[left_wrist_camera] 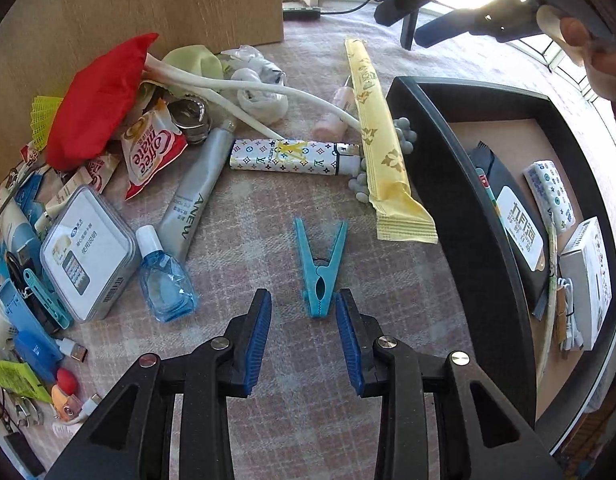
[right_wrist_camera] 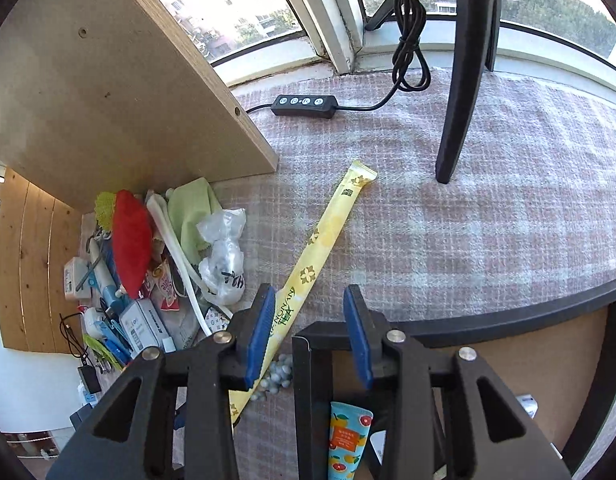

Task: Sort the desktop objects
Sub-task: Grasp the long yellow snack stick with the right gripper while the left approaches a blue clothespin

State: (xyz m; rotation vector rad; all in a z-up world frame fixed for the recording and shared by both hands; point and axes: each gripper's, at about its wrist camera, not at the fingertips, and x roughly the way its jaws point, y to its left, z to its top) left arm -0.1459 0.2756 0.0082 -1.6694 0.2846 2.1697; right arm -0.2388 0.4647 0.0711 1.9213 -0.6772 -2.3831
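Note:
In the left wrist view my left gripper (left_wrist_camera: 303, 312) is open and empty, its blue pads either side of the near end of a teal clothespin (left_wrist_camera: 319, 268) lying on the plaid cloth. Beyond lie a patterned lighter (left_wrist_camera: 293, 156) and a long yellow tea packet (left_wrist_camera: 382, 144) leaning on the black tray (left_wrist_camera: 460, 216). In the right wrist view my right gripper (right_wrist_camera: 310, 320) is open and empty, held above the tray's corner (right_wrist_camera: 308, 340). The tea packet (right_wrist_camera: 320, 240) runs under its left finger. A fruit-printed tube (right_wrist_camera: 348, 440) lies in the tray below.
A clutter pile sits left: red cloth (left_wrist_camera: 99, 100), Coffee-mate sachet (left_wrist_camera: 151, 148), silver tube (left_wrist_camera: 195, 200), blue bottle (left_wrist_camera: 165, 284), white box (left_wrist_camera: 87, 252). The tray holds boxes (left_wrist_camera: 588, 280). A wooden panel (right_wrist_camera: 107, 100), tripod leg (right_wrist_camera: 464, 100) and cable remote (right_wrist_camera: 303, 105) stand behind.

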